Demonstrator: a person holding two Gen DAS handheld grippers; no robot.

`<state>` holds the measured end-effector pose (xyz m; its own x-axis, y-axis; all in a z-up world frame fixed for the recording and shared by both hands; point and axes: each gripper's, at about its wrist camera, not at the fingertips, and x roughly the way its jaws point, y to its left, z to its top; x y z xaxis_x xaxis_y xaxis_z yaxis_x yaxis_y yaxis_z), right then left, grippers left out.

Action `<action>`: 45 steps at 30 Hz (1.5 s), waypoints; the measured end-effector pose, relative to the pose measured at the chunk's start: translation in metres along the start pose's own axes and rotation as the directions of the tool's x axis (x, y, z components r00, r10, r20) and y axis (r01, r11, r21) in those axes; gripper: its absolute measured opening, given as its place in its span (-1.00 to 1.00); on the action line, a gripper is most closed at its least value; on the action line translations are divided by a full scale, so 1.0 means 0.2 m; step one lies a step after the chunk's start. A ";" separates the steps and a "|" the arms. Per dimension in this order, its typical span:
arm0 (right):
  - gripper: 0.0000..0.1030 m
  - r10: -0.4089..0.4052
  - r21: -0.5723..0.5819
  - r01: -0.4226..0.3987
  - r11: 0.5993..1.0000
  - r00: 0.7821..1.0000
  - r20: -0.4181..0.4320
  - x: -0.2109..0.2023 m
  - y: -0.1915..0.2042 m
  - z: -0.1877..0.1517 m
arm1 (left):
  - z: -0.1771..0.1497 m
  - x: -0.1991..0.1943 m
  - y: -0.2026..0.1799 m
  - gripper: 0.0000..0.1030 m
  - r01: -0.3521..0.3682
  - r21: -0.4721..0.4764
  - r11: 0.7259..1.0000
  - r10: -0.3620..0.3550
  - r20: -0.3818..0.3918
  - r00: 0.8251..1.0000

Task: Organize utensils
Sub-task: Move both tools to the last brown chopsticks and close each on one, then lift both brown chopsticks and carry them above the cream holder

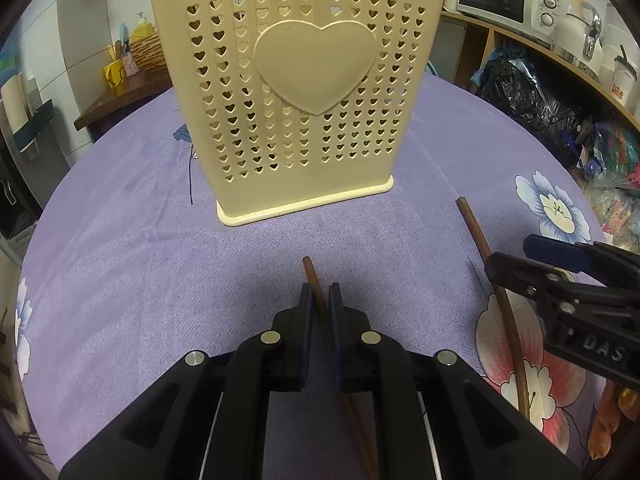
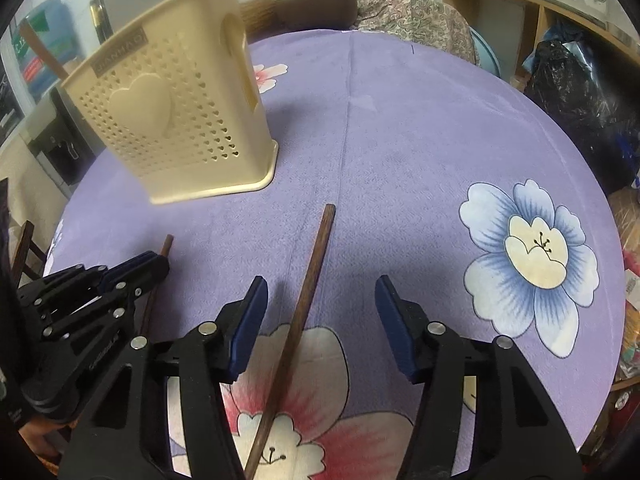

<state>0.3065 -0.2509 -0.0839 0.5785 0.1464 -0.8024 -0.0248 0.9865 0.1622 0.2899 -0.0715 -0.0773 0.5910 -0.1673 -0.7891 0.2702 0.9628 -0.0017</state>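
Chopsticks: two are lying loose on the purple flowered tablecloth [image 2: 400,128], both short of the cream utensil holder [image 1: 304,92], which is standing upright at the far side with brown sticks already poking out of its top.

Largest first. The holder is sitting dead ahead of your left gripper [image 1: 320,300] and up-left of your right gripper [image 2: 320,300]. Cloth between it and both tools is looking bare, so nothing is blocking a lift toward the rim.

Right chopstick [image 2: 308,288] is running lengthwise between your right jaws, long axis nearly along the gripper's pointing line, far tip aimed toward the holder base. Jaws are standing half wide, pads clear of the wood on both sides, stick closer to the left pad. You're not gripping it yet.

Left chopstick [image 1: 314,284] is lying the same way, tip toward the holder. Your left jaws are pinched narrow on it near the far end, pads looking pressed against the wood.

The grippers are working close side by side. Judging from that, the left is the hand ready to carry; mind the long tails swinging. Whether the left stick is off the cloth yet, I can't tell from these views.
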 end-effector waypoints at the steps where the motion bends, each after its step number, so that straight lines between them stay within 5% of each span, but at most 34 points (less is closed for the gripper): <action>1: 0.08 -0.008 -0.004 0.008 1.000 1.000 -0.005 0.02 0.01 0.01 | 0.00 0.00 0.00 -0.82 0.000 -0.001 1.000 0.000 0.000 1.000; 7: -0.06 -0.053 -0.014 0.052 0.999 0.999 -0.012 0.07 0.04 0.04 | 0.00 0.00 0.01 -0.82 0.003 -0.003 1.000 -0.003 0.000 1.000; 18: -0.79 -0.055 -0.011 0.055 0.998 0.998 -0.010 0.15 0.05 0.15 | 0.00 0.00 0.00 -0.82 -0.004 0.000 1.000 0.004 0.003 1.000; 32: -0.82 0.071 0.054 -0.073 0.996 0.997 0.042 0.08 -0.02 0.15 | 0.01 -0.01 0.03 -0.84 0.024 -0.041 0.999 -0.023 0.016 1.000; 38: -0.84 0.144 0.024 -0.149 0.989 0.980 0.138 -0.18 0.01 0.11 | 0.03 -0.21 0.04 -0.85 0.065 -0.050 0.997 -0.059 0.117 0.991; 45: -0.85 0.249 -0.046 -0.246 0.968 0.936 0.250 -0.56 0.03 0.07 | 0.03 -0.64 0.08 -0.86 0.130 -0.042 0.991 -0.112 0.296 0.948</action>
<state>0.2529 -0.2635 0.0156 0.7391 0.3642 -0.5666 -0.2032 0.9226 0.3280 0.2235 -0.0353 0.0269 0.7555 -0.3296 -0.5662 0.3131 0.9408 -0.1300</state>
